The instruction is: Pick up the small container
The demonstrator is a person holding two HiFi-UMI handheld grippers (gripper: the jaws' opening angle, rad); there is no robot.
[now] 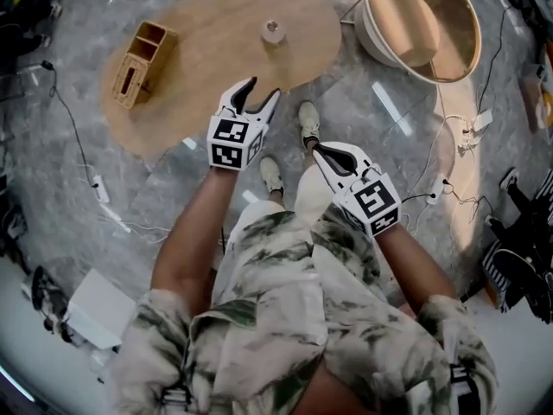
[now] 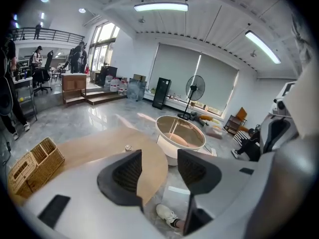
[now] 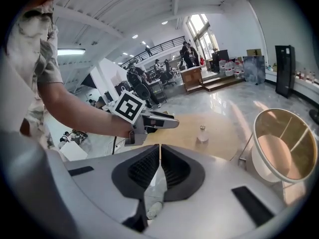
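Rounded wood tabletop (image 1: 216, 59) w/ small cylindrical container (image 1: 274, 31).

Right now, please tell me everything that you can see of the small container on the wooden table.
The small container is a little round jar, pale beige-grey, with a narrower top that looks like a cap. It is too small to tell its material. It stands upright and alone on the light-wood table, toward the end away from the woven basket. Nothing touches it. The left gripper, jaws apart, is short of it.
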